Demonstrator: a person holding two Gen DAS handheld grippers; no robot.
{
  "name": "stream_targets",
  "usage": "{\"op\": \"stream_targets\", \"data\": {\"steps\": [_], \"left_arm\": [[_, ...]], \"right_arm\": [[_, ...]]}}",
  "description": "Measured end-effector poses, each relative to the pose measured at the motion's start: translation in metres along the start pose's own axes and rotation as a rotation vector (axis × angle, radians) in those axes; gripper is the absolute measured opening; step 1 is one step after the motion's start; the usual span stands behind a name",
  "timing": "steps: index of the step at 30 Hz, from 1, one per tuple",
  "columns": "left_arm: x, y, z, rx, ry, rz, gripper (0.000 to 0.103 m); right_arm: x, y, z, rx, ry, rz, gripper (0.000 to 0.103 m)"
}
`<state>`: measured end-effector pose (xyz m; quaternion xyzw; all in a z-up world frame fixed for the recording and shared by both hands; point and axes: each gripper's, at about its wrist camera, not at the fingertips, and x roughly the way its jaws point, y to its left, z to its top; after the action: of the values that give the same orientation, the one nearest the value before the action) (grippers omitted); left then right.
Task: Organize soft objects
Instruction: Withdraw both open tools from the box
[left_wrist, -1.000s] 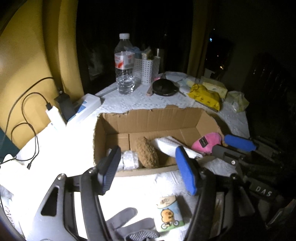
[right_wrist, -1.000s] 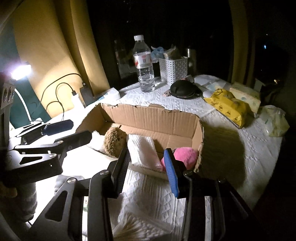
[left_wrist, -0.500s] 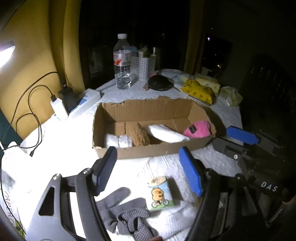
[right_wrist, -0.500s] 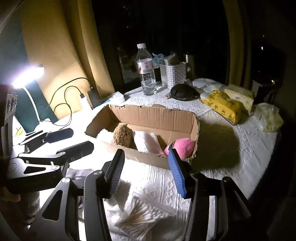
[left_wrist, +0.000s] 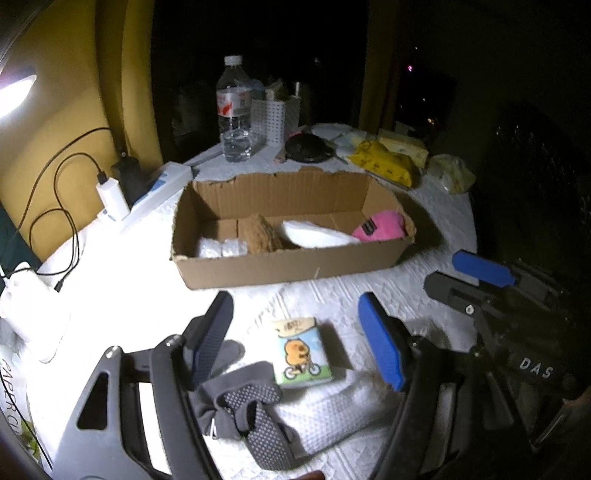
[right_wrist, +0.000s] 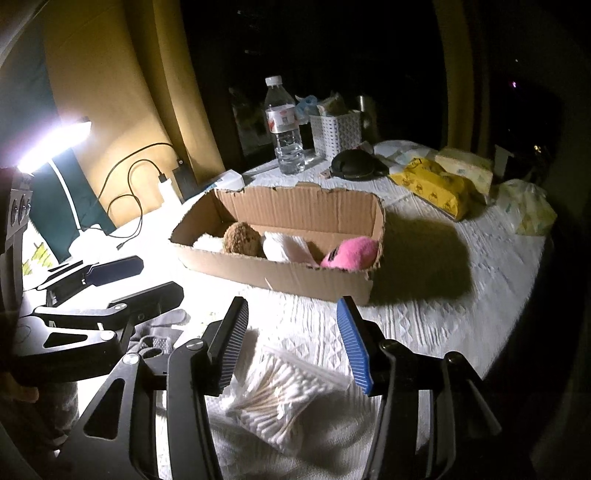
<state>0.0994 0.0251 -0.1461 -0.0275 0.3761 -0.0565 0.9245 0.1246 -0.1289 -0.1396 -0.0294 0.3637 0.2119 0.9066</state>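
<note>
I have both sets of jaws standing wide and empty, hovering short of the cardboard box (left_wrist: 291, 266). The left gripper (left_wrist: 295, 339) frames a glossy tissue pack (left_wrist: 303, 354) beside a limp knit glove (left_wrist: 243, 410); the right gripper (right_wrist: 291, 339) frames a crinkly bag of cotton swabs (right_wrist: 280, 402). Inside the box lie a fuzzy brown ball (right_wrist: 242, 238), a white cloth (right_wrist: 284, 247) and a pink plush (right_wrist: 352, 253), probably already sorted.

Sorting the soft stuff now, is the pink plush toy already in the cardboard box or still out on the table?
In. The pink plush toy lies inside the cardboard box at its right end, beside the white cloth.
</note>
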Motion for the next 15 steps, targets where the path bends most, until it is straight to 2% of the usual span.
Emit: {"op": "stream_targets", "data": {"steps": [15], "left_arm": [[0.016, -0.002, -0.028, -0.006, 0.072, 0.007, 0.073]], "right_arm": [[0.016, -0.005, -0.034, 0.041, 0.069, 0.015, 0.053]]}}
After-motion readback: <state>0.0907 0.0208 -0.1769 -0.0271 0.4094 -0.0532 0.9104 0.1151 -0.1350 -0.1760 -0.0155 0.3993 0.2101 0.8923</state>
